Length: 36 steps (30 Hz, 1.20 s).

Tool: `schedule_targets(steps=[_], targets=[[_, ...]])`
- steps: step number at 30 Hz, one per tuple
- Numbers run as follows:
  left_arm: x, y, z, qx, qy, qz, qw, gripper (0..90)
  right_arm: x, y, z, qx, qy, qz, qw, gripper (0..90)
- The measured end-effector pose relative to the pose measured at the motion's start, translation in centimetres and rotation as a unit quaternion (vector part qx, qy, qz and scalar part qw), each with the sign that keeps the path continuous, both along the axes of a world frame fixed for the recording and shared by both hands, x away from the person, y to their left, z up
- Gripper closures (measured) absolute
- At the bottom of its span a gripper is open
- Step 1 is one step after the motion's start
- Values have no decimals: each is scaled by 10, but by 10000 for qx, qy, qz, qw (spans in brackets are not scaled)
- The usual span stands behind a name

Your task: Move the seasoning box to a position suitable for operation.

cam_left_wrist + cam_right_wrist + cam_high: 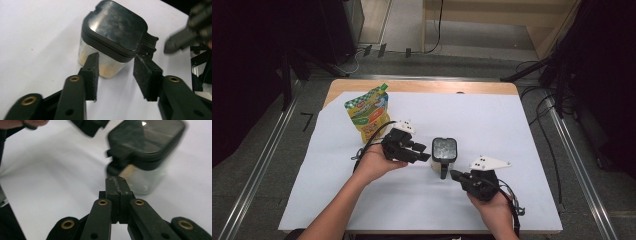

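A small clear container with a black lid and a lid latch holds pale grains and stands mid-table on white paper. In the left gripper view the container sits just beyond my open left gripper, whose pads stand apart with nothing between them. From above, the left gripper is just left of the container. My right gripper has its jaws pressed together, empty, just short of the container and its latch. Seen from above, the right gripper is below the container.
A yellow and green spouted pouch lies at the back left of the white paper, which covers a wooden table. Cables trail from both grippers. Dark equipment and floor cables surround the table.
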State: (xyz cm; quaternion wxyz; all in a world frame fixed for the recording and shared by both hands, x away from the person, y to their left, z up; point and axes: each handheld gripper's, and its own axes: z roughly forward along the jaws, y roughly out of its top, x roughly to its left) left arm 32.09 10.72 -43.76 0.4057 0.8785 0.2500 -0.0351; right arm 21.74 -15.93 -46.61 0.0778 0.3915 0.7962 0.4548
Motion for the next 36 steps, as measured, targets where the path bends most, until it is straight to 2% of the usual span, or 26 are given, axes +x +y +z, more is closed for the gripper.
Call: schedule_targets(steps=[4,8,13,15,19,26,36], targets=[[3,6,0,-78,-121,82,9999,509,-4,17,-6,-56,-105,110,9999,900],[5,9,0,-78,-141,145,9998,492,-3,33,-13,-87,-122,148,9998,900],[6,13,1,-97,-130,198,9997,489,2,47,-21,-123,-186,42,9997,900],[6,13,1,-75,-132,196,9997,488,6,50,-24,-117,-144,14,9998,900],[7,15,0,-84,-105,208,9997,482,10,50,-28,-139,-87,8,9999,900],[7,14,-2,-25,-113,188,9998,476,7,48,-30,-264,-110,-38,9996,900],[7,13,-4,14,-259,163,9995,441,9,30,-31,-222,8,-241,9995,900]])
